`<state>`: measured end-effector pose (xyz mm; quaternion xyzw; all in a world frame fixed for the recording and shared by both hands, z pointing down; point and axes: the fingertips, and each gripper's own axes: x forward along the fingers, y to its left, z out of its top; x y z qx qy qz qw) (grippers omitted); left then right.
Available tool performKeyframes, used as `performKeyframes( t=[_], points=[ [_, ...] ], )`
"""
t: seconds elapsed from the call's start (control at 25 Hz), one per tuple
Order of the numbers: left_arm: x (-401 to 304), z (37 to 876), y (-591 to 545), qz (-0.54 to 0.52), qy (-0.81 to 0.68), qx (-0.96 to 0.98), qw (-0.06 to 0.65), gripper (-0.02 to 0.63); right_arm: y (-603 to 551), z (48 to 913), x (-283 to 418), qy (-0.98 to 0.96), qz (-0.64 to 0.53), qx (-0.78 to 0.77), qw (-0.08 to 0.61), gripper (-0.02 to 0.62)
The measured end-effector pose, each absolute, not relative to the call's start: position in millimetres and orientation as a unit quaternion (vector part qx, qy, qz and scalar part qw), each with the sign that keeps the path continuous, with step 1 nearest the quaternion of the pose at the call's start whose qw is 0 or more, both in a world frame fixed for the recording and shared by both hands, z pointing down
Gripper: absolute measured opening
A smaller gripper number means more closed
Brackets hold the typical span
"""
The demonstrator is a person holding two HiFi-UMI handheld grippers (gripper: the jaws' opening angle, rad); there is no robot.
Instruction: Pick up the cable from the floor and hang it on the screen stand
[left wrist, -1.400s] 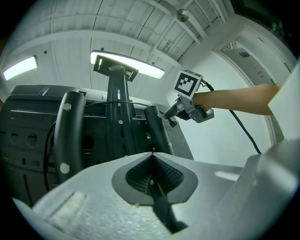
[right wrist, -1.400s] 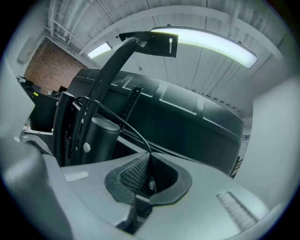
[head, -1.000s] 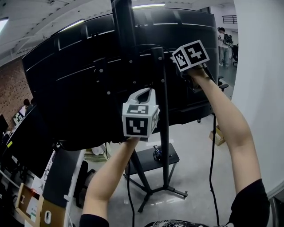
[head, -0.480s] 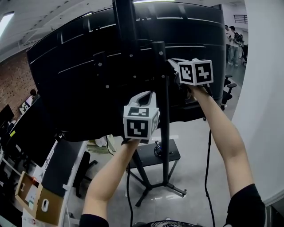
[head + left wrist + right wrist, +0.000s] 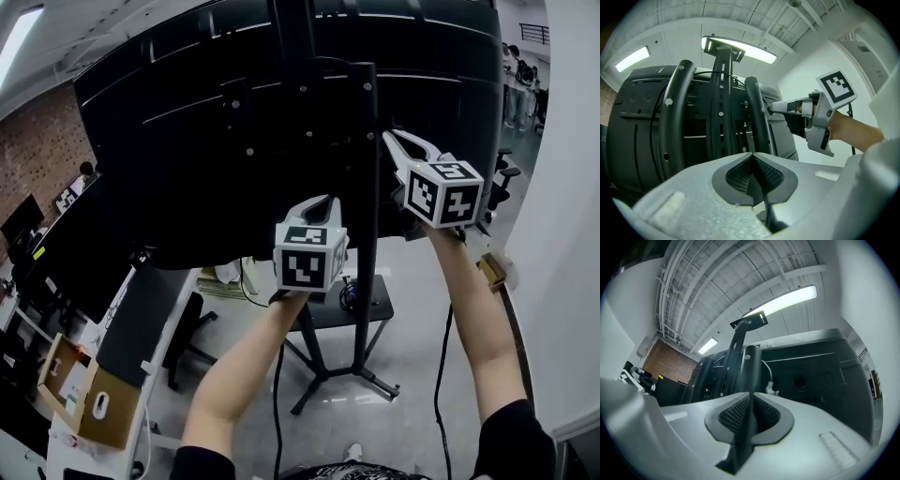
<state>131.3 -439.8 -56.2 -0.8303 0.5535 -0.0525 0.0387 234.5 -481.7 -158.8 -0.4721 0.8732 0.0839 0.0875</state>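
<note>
The back of the large black screen [image 5: 187, 141] fills the head view, carried on the black stand poles [image 5: 367, 187]. My left gripper [image 5: 316, 208] is raised just left of the poles and shut on a thin black cable [image 5: 767, 212], which drops toward the floor [image 5: 278, 394]. My right gripper [image 5: 401, 146] sits right of the poles, its tip close to the screen back, shut on the black cable [image 5: 744, 432]. That cable hangs down beside the right arm [image 5: 439, 375]. The left gripper view shows the stand poles [image 5: 757, 117] with the right gripper [image 5: 774, 108] beside them.
The stand's legs and a small shelf [image 5: 370, 314] with a coiled item lie below. Desks with a cardboard box [image 5: 89, 408] and dark monitors line the left. A white wall [image 5: 562, 234] rises at the right, with an office chair [image 5: 502, 178] and people beyond.
My right gripper has come down and back to the right of the stand pole, still holding the cable. The left gripper has hardly moved. The head view has tilted.
</note>
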Motion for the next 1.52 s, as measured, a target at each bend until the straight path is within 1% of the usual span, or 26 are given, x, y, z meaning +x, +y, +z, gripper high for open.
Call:
performKeyframes(
  t=[0.32,0.6,0.88,1.52],
  points=[
    [111,-31,-409,-0.046,0.55,-0.834,0.018,-0.002,-417,-101,183,0.875,0.107,-0.471,0.041,0.008],
    [87,-1,-369,-0.046,0.544,-0.838,-0.001,-0.002,-365,-46,144,0.878,0.07,-0.474,0.014,0.006],
    [69,11,-321,-0.04,0.541,-0.84,0.012,-0.002,-316,0,118,0.877,0.036,-0.479,-0.012,0.005],
    [57,29,-258,-0.042,0.521,-0.852,0.014,-0.002,-252,27,102,0.864,0.02,-0.502,-0.029,0.006]
  ],
)
